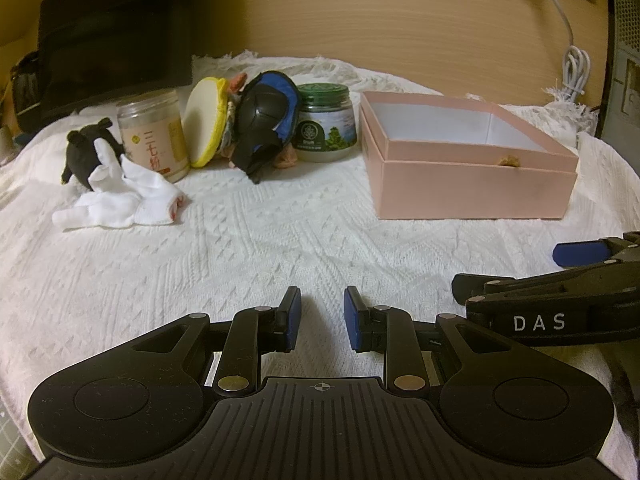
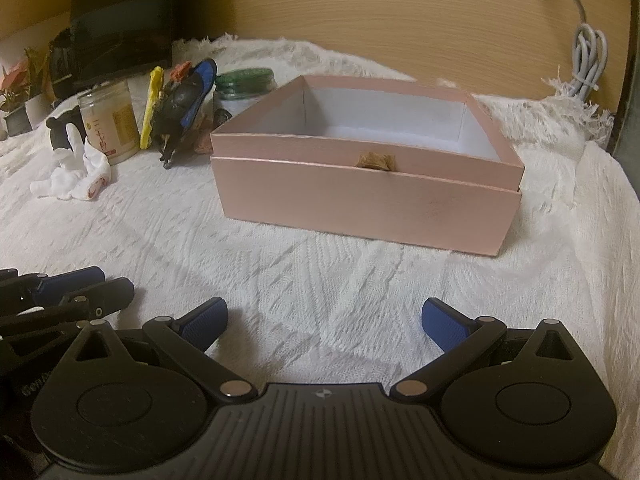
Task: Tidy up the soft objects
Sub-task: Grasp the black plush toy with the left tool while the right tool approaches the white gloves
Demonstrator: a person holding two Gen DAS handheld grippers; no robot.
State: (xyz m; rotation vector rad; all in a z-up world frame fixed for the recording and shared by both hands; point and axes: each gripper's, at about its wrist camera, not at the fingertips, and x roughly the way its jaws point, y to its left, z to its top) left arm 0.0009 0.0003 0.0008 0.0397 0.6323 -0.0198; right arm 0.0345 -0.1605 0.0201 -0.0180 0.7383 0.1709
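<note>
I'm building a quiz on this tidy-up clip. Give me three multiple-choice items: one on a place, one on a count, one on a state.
1. Where does the white sock lie?
A. In the box
B. On the cloth by the black plush toy
C. On a jar lid

2. How many jars stand on the cloth?
A. Two
B. Four
C. None

3. What is in the pink box?
A. Socks
B. A jar
C. Nothing visible

Answers: 1 B, it is heaped against the plush toy at far left. 2 A, a clear jar and a green-lidded jar. 3 C, only its white lining shows.
</note>
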